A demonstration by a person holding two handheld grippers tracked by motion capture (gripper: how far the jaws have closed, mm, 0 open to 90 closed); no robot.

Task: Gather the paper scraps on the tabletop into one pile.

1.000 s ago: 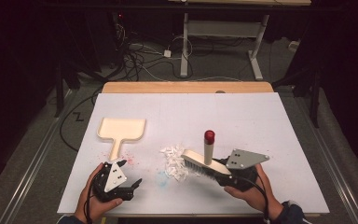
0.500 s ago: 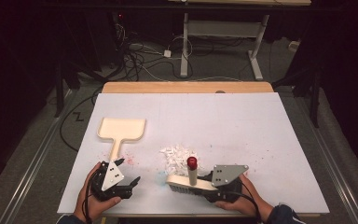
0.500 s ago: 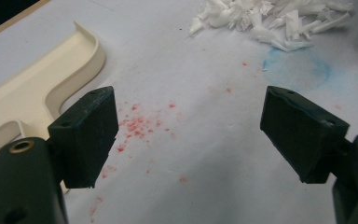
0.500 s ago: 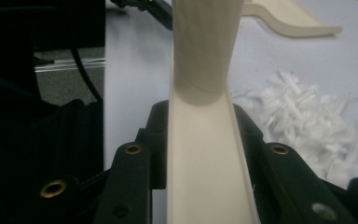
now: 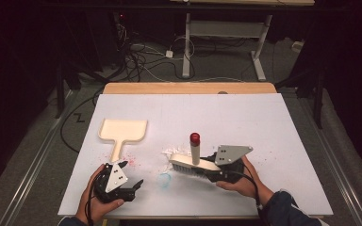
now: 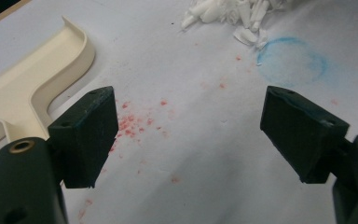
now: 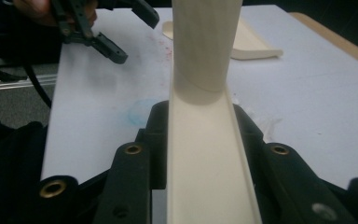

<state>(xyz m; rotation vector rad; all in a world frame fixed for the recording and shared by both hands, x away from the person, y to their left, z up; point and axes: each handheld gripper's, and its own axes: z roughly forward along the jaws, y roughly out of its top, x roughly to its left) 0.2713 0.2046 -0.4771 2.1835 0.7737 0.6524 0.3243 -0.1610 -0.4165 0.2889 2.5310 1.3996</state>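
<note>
The brush [image 5: 194, 163] is being clamped by the right tool [image 5: 217, 168], paper scraps [image 5: 172, 151] lying just beyond toward the dustpan [image 5: 122, 131]; the left tool [image 5: 131, 187] is being held open, empty

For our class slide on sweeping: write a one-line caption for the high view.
Right gripper clamps a cream brush beside white scraps; left gripper waits open near the dustpan.
</note>
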